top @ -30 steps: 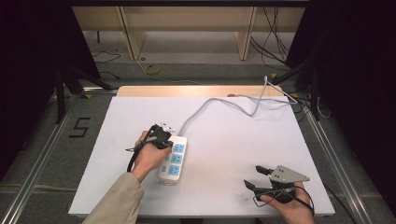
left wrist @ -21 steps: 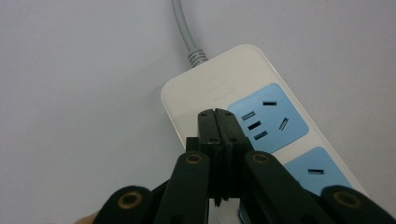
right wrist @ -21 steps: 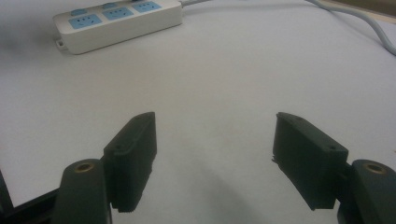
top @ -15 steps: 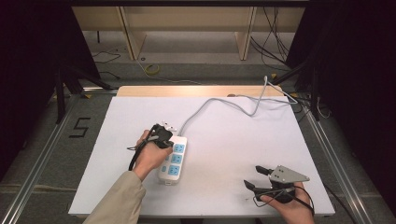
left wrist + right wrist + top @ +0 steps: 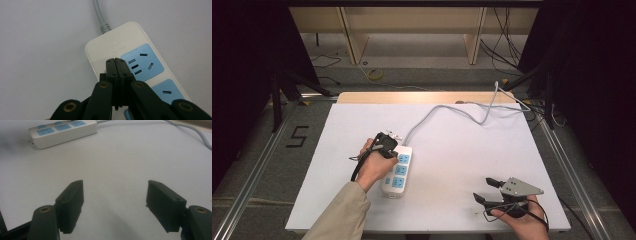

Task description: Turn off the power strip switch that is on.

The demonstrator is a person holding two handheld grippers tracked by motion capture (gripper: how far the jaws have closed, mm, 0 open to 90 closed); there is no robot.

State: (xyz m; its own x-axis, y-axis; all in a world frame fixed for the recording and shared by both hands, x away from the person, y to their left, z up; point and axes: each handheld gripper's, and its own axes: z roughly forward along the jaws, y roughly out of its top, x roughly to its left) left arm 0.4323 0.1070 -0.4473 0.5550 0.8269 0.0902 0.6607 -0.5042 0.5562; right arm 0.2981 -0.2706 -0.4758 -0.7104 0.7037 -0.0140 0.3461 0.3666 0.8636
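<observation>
A white power strip [image 5: 398, 172] with blue sockets lies left of the table's middle, its grey cable [image 5: 462, 112] running to the far right edge. My left gripper [image 5: 384, 142] hovers at the strip's cable end. In the left gripper view its jaws [image 5: 115, 62] are pressed together with nothing between them, tips just over the strip [image 5: 130, 47] beside the first blue socket [image 5: 141, 62]. My right gripper [image 5: 482, 188] rests near the front right edge, open and empty. The right gripper view has its jaws [image 5: 115, 186] wide apart over bare table, the strip [image 5: 62, 131] far off.
The white tabletop [image 5: 462, 165] has bare room in the middle and right. A wooden strip [image 5: 422, 97] borders the far edge. The grey cable [image 5: 195, 132] crosses the far right corner. Metal rails and a floor mark "5" [image 5: 298, 136] flank the table.
</observation>
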